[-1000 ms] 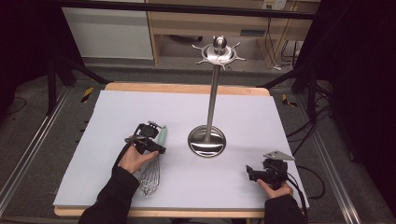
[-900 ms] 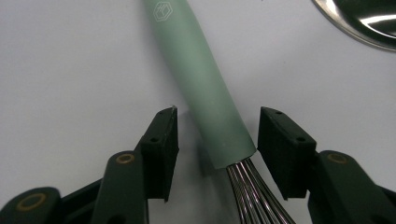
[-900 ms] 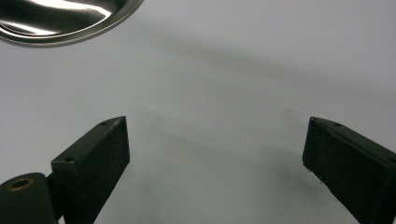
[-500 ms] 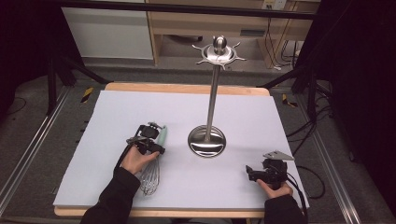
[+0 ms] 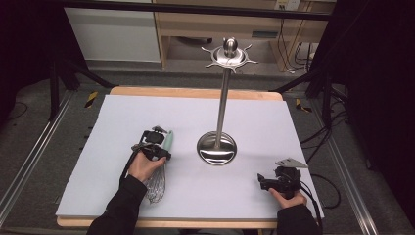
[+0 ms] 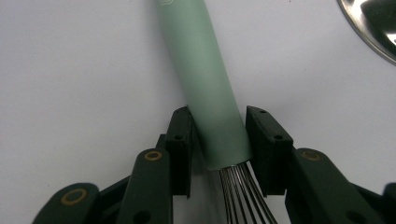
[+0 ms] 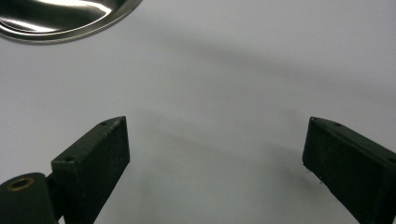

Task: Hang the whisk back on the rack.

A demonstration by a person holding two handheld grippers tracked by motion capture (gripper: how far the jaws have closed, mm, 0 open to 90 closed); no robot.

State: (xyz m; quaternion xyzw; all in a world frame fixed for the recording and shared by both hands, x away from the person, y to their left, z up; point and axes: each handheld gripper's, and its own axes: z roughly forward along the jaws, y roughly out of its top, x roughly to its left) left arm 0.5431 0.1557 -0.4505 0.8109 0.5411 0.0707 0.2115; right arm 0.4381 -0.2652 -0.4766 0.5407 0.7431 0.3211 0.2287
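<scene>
On the left of the pale lilac-grey worktop [image 5: 195, 117], a whisk with a mint-green cylindrical handle and thin steel wires [image 5: 161, 164] lies flat, its handle pointing away from the person and its wire cage trailing back towards the near edge. The left gripper [image 5: 159, 142], held in the person's left hand [image 5: 144, 166], sits over the handle where it meets the wires. Seen from the left gripper view, the whisk handle [image 6: 205, 93] runs up between the two black jaws, which have just been closing and now sit against both sides of the handle's lower end, the steel wires fanning out just beneath them. Both jaws and whisk rest low on the worktop surface.

At the centre stands a tall polished steel utensil stand [image 5: 222, 103], a round dished base carrying a slim upright pole topped by a ring of hooks and a ball knob. It is empty of utensils and sits near the whisk, but apart from it.

To the right, near the worktop's front corner, the right gripper [image 5: 266, 182] rests in the person's right hand [image 5: 288, 196], a grey three-cornered plate on top. In the right gripper view its jaws stand wide apart over bare worktop, the stand's shiny base [image 7: 60, 18] beyond them.
</scene>
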